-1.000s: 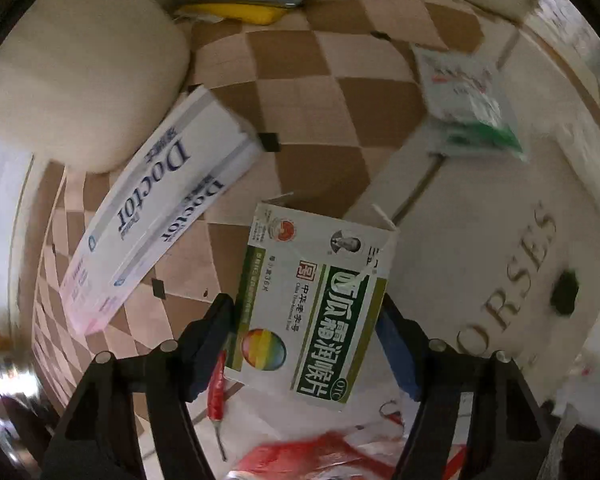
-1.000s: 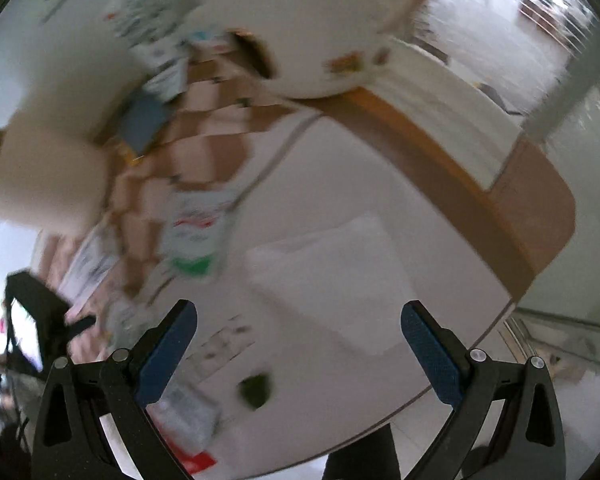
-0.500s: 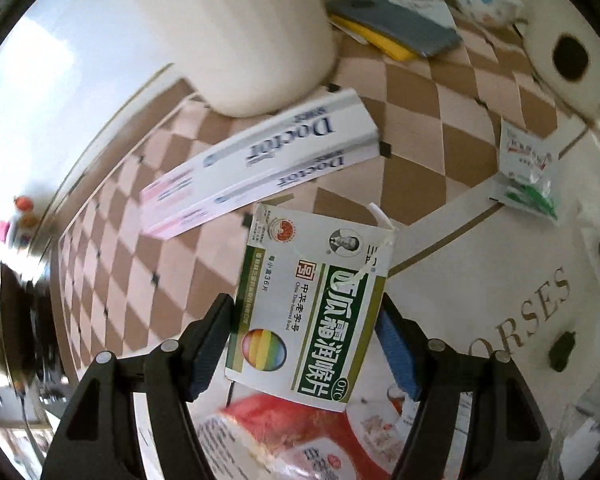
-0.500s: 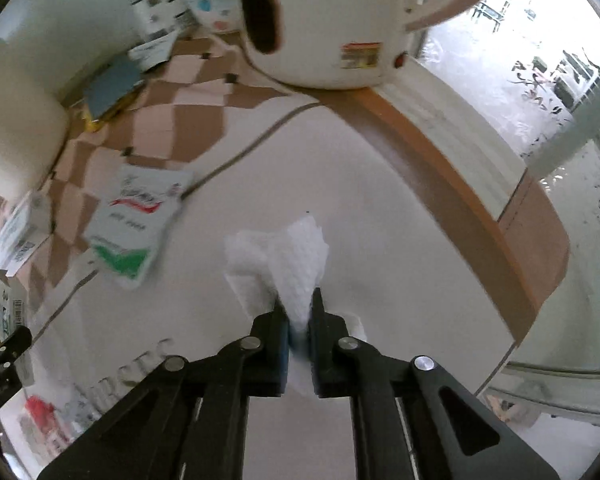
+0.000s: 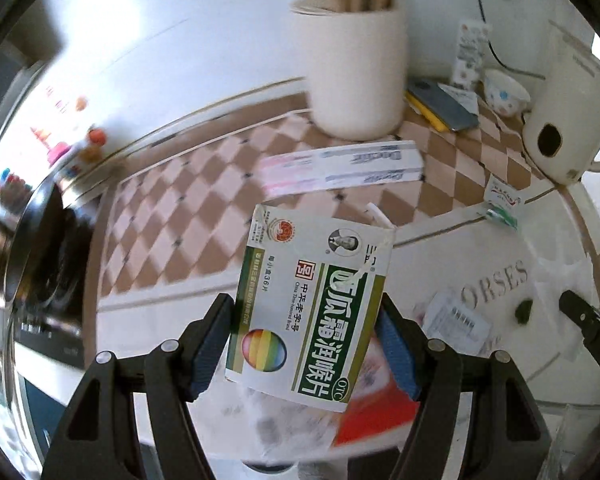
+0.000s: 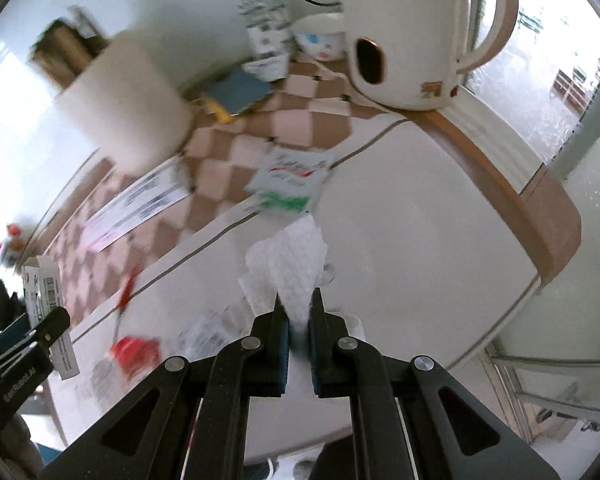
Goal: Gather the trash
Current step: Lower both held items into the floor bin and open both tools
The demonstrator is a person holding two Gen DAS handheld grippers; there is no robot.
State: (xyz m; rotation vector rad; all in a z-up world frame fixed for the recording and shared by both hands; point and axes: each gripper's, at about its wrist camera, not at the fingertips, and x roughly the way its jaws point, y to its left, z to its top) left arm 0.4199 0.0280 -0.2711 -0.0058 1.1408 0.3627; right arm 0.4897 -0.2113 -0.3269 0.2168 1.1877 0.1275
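Tabletop under both tools is a smooth white cloth (image 6: 420, 240) with a brown-and-cream checked panel further back, and it is only partly cleared. Nearest to me, my left gripper (image 5: 306, 344) is clamped across the sides of a flat cardboard box (image 5: 308, 312), glossy white and green with a rainbow disc, held clear of the cloth. My right gripper (image 6: 299, 320) is pinched tight on a tissue (image 6: 290, 264), soft, dimpled and crumpled, its free end standing up past the pads. Two pieces are therefore in hand; no bin shows in either view, so I judge that both are yet to be dropped. Left on the cloth, close in: a red wrapper (image 6: 134, 354), blurred, a pale barcode slip (image 5: 458, 320), and a small dark scrap (image 5: 523, 311). Beyond these, on the checks, lies a crinkled white-and-green sachet (image 6: 290, 184), then a long, flat white carton (image 5: 342, 170). Furthest back stand things I judge are not trash: a matte cream cylinder (image 5: 356, 68) holding sticks, a rounded cream kettle (image 6: 412, 28), and a small patterned bowl (image 5: 504, 94).
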